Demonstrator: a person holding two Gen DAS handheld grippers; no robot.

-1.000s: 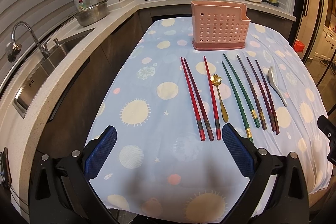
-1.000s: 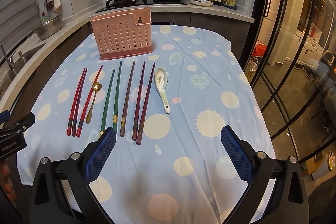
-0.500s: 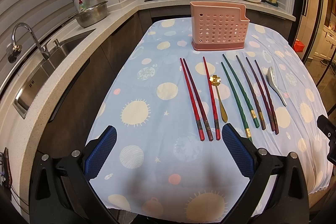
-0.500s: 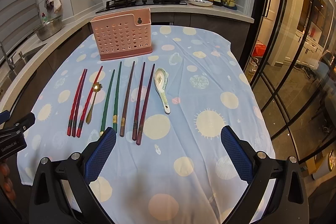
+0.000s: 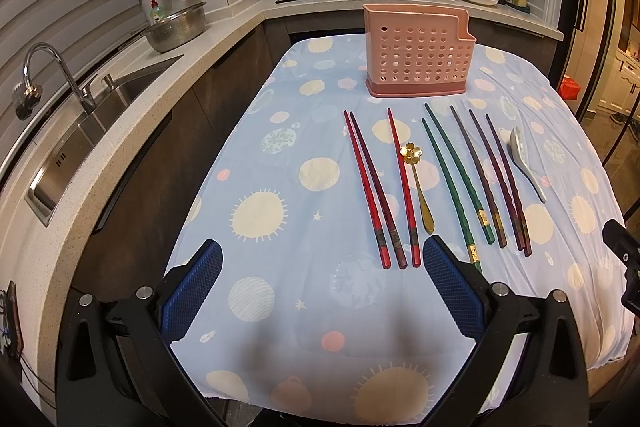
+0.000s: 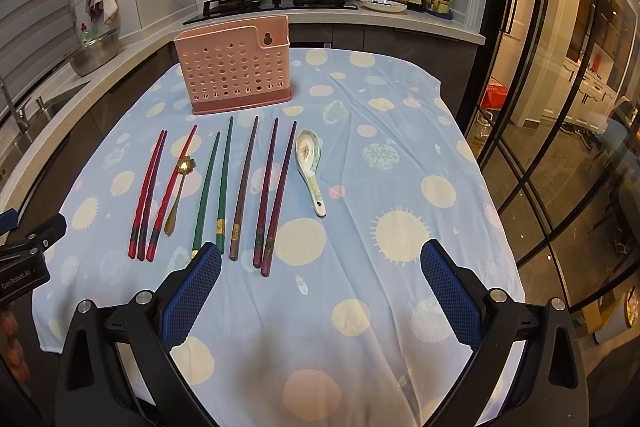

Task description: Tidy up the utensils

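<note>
Both the left gripper [image 5: 322, 291] and right gripper [image 6: 320, 291] hover spread wide, empty. The chopsticks [image 6: 240, 191] appear light, stiff and slippery, best pinched mid-shaft. The ceramic spoon [image 6: 310, 167] looks fragile.

Pink perforated holder [image 5: 418, 51]; red [image 5: 376, 187], green [image 5: 454, 179], maroon chopsticks [image 5: 500, 179]; gold spoon [image 5: 418, 183]; blue tablecloth [image 5: 280, 155] dotted with suns.

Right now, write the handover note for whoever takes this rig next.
Left gripper: jaws open, empty, above the table's near edge.
Right gripper: jaws open, empty.
Pink holder stands at the far end; nothing shows above its rim.
In a row on the cloth: three red chopsticks, gold spoon, two green chopsticks, three dark chopsticks, ceramic spoon.
Done: nothing. Left: all utensils.
</note>
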